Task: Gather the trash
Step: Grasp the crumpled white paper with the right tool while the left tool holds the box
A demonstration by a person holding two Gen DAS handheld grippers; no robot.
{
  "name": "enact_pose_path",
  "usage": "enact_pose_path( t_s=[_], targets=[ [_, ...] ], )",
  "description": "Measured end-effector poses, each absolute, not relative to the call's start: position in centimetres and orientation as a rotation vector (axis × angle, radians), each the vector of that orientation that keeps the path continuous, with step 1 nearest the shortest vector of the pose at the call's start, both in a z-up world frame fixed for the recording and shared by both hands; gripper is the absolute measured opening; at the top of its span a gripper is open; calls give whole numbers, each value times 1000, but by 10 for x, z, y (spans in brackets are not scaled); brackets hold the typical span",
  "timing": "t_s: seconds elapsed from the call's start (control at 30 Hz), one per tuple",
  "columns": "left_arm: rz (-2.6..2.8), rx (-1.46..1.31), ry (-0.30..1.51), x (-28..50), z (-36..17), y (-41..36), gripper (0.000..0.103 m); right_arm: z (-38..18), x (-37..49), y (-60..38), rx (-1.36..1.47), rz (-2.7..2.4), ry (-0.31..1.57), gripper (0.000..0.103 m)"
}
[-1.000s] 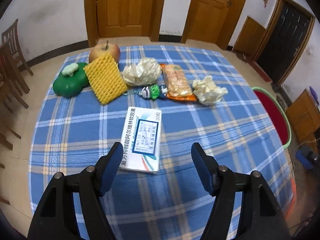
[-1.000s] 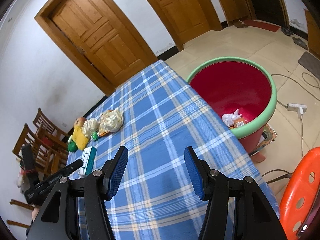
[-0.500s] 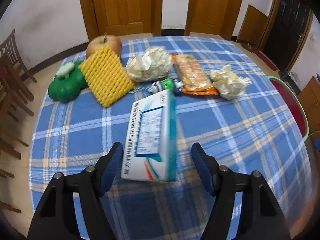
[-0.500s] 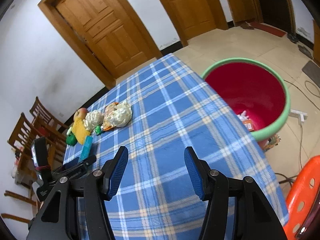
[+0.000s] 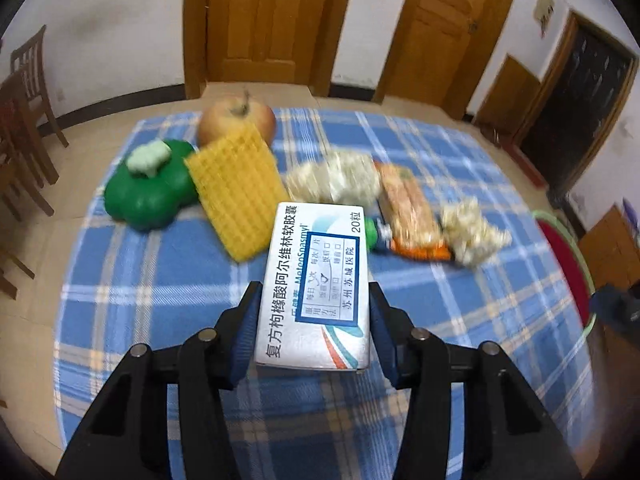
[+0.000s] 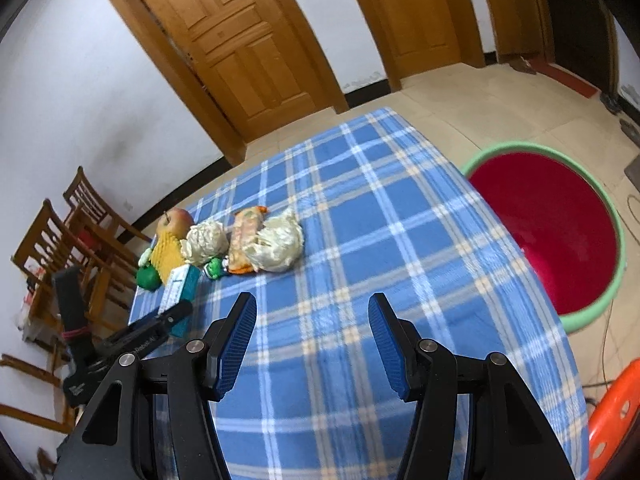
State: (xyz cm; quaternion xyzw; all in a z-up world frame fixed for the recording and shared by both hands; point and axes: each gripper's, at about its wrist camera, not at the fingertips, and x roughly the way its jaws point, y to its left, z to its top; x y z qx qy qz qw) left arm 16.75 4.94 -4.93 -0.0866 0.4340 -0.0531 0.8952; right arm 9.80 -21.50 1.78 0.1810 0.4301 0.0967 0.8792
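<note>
L tool (image 5: 312, 320) closing on med box (image 5: 316, 284), btwn pads.

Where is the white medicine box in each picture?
Left wrist view: the medicine box sits bottom centre, between the closing jaws of the left gripper, in front of the yellow foam net.
Right wrist view: the same box is small at the left, beside the left gripper.
Shared landmark: the apple behind the yellow net.
</note>
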Motion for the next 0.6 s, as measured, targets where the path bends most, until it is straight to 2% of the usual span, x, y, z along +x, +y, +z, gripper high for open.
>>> enact_pose_path(
  t_s=[0.17, 0.6],
  targets=[
    [-89, -199, 812, 162, -38, 60, 51, 9, 124, -194, 384, 225, 908, 60],
    [-74, -284, 756, 153, -41, 90, 51, -30, 178, -156, 419, 172, 903, 60]
  ],
)
